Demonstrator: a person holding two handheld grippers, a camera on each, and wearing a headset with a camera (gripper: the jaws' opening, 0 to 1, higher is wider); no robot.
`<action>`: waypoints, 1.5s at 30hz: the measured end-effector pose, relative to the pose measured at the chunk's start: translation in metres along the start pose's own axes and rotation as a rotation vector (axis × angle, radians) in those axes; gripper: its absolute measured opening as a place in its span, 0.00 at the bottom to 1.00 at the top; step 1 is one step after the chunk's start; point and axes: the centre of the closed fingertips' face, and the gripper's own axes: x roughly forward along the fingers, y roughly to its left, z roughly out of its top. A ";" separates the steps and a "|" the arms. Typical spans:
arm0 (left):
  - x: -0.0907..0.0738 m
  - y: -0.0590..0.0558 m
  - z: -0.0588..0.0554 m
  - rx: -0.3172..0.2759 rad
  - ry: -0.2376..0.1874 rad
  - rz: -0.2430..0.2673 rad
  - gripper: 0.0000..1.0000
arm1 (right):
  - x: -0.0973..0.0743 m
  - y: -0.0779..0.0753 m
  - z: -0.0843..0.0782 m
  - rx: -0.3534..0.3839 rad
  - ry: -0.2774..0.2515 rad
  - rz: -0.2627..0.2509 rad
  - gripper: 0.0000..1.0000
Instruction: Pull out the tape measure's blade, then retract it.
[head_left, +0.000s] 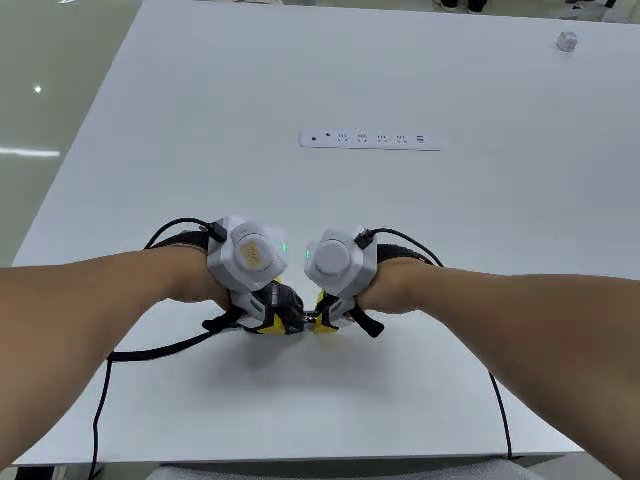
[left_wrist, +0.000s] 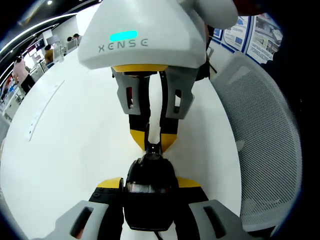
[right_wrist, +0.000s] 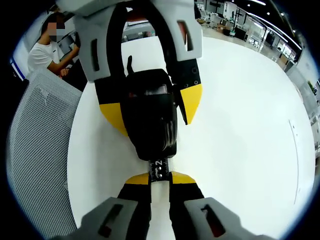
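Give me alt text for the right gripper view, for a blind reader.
The right gripper has its jaws closed on the short exposed stretch of blade just outside the black tape measure. The left gripper, entering from the top, clamps the tape measure over a white table, with a mesh chair at the left.

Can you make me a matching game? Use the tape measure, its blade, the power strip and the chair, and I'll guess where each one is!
Things:
1. tape measure case
2. blade
3. power strip
4. mesh chair

Places:
A. lying alone on the table, far from both grippers
B. pinched by the right gripper
C. beside the table's edge
D. held in the left gripper

Pairs: 1-D, 2-B, 3-A, 4-C.
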 end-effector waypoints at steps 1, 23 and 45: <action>0.000 0.000 0.000 0.000 0.000 -0.001 0.35 | 0.000 0.000 0.000 -0.001 0.002 0.000 0.11; 0.000 0.000 0.001 -0.006 0.001 0.001 0.35 | -0.006 -0.001 -0.010 0.005 0.030 -0.002 0.11; 0.002 0.001 0.001 -0.020 0.004 0.002 0.35 | -0.012 -0.003 -0.022 0.004 0.044 -0.005 0.11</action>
